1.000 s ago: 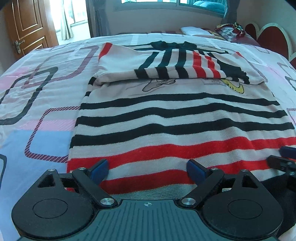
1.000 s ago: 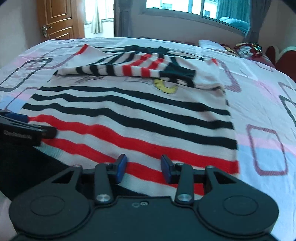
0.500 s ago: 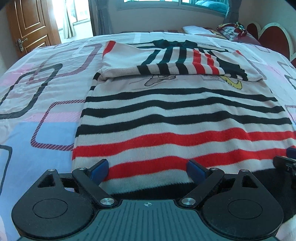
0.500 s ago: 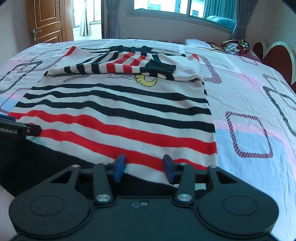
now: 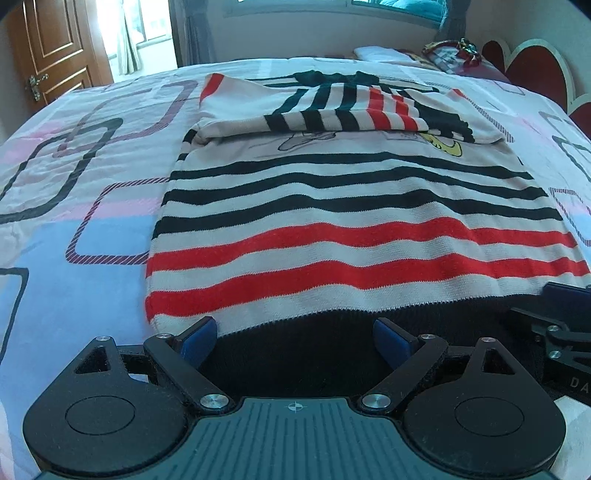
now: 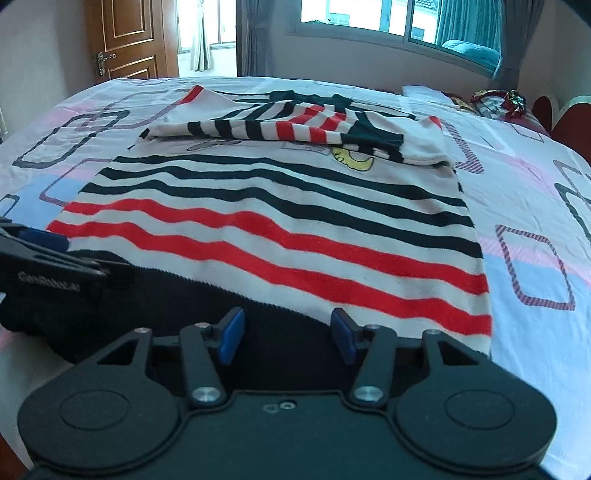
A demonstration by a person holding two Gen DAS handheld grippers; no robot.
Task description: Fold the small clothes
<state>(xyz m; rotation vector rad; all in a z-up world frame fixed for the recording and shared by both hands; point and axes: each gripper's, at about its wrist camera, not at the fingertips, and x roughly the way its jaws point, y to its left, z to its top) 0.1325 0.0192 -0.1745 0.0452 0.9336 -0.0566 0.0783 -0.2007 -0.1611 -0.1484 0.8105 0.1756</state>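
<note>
Striped sweater point(image 5: 351, 206) on bed point(image 5: 74, 280), left fingers point(image 5: 199, 338) wide apart, right fingers point(image 6: 231, 334) opening, empty, window point(image 6: 369, 16) in right view only

- Sweater point(image 5: 351, 229) lies flat on bed point(image 5: 74, 295), sleeves point(image 5: 369, 114) folded across its far part.
- Left gripper point(image 5: 295, 339) and right gripper point(image 6: 288, 334) side by side over near hem.
- Door point(image 6: 125, 40) behind bed, far left.

A striped sweater point(image 5: 351, 206) lies flat on the patterned bed point(image 5: 74, 206).
</note>
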